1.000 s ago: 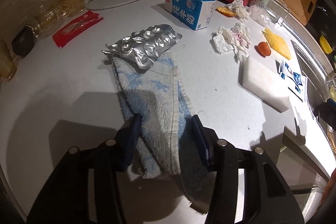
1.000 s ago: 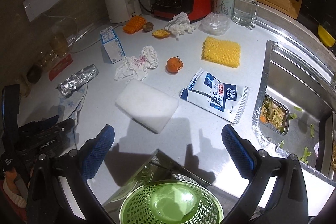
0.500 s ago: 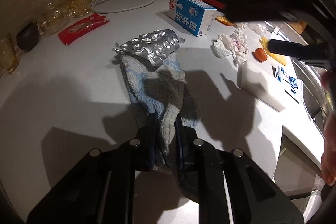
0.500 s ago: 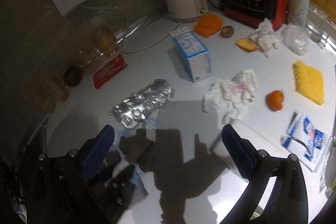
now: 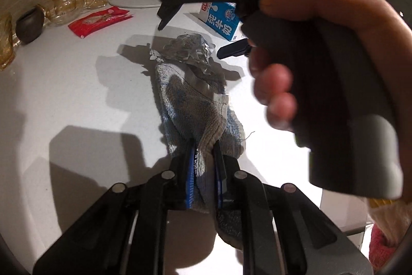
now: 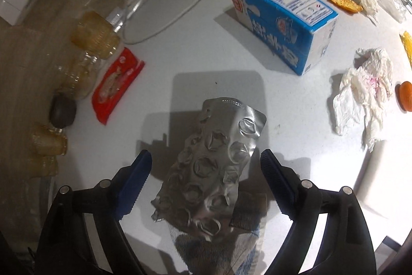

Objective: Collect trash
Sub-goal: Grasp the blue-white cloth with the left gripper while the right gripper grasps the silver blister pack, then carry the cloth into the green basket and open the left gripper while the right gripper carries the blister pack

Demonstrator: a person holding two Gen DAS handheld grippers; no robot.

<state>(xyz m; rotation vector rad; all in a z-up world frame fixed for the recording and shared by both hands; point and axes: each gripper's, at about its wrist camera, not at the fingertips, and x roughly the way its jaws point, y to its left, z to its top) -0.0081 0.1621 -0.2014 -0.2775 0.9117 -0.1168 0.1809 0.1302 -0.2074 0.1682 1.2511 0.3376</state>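
A crumpled silver blister pack point(image 6: 213, 172) lies on the far end of a blue-and-white towel point(image 5: 195, 105) on the white counter. My left gripper point(image 5: 203, 161) is shut on the near end of the towel. My right gripper point(image 6: 206, 174) is open, its blue pads on either side of the blister pack, which also shows in the left wrist view point(image 5: 185, 53). The right gripper body and the hand holding it point(image 5: 322, 68) fill the right of the left wrist view.
A blue milk carton point(image 6: 280, 17), a red snack wrapper point(image 6: 116, 84), crumpled tissue point(image 6: 363, 92), orange peel point(image 6: 345, 0) and an orange fruit point(image 6: 405, 94) lie on the counter. Amber glasses point(image 6: 92, 35) and a dark cup point(image 6: 61, 112) stand at the left wall. A kettle base and cord are behind.
My right gripper has come in over the counter and now straddles the blister pack, narrower than before. My left gripper shut on the towel a second ago and holds it still.
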